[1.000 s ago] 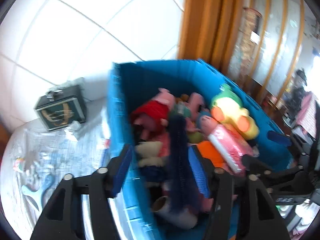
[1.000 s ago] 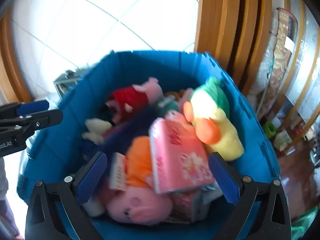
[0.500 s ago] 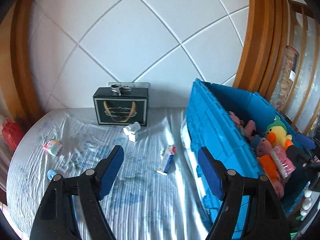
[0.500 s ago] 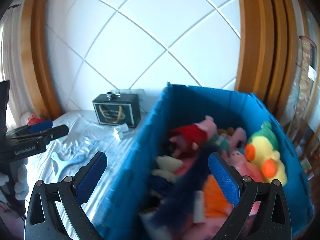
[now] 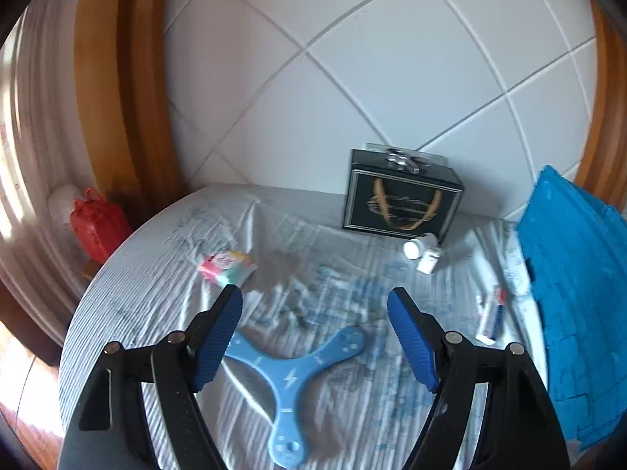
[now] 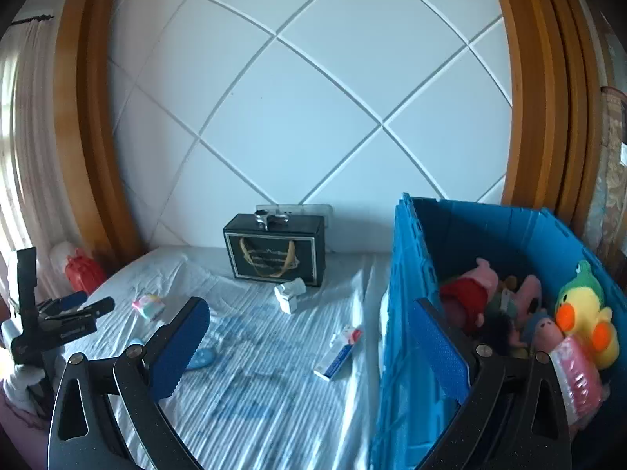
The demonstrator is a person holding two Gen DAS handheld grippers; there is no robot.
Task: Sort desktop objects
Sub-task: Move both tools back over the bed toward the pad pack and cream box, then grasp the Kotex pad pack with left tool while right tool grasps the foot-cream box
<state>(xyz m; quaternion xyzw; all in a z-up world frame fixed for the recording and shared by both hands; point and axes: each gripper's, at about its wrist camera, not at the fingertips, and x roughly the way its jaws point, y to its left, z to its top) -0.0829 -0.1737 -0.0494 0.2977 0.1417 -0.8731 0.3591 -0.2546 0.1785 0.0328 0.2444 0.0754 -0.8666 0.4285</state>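
My left gripper (image 5: 315, 313) is open and empty above a blue three-armed boomerang (image 5: 290, 380) on the striped cloth. A pastel packet (image 5: 226, 265), a white bottle (image 5: 416, 248) with a small white box (image 5: 428, 262), and a toothpaste box (image 5: 491, 318) lie around. My right gripper (image 6: 313, 333) is open and empty, beside the blue crate (image 6: 407, 274) holding plush toys (image 6: 584, 305). The left gripper (image 6: 58, 321) shows at the left of the right wrist view. The toothpaste box (image 6: 340, 352) and the packet (image 6: 148, 305) show there too.
A black gift box (image 5: 399, 203) (image 6: 276, 254) stands against the white tiled wall. A red bag (image 5: 98, 223) sits at the table's far left edge. The crate's side (image 5: 580, 293) rises on the right. Wooden frames flank the wall.
Both grippers have drawn back and swung left, away from the crate's inside. The left view now faces the table and boomerang; the right view shows table and crate side.
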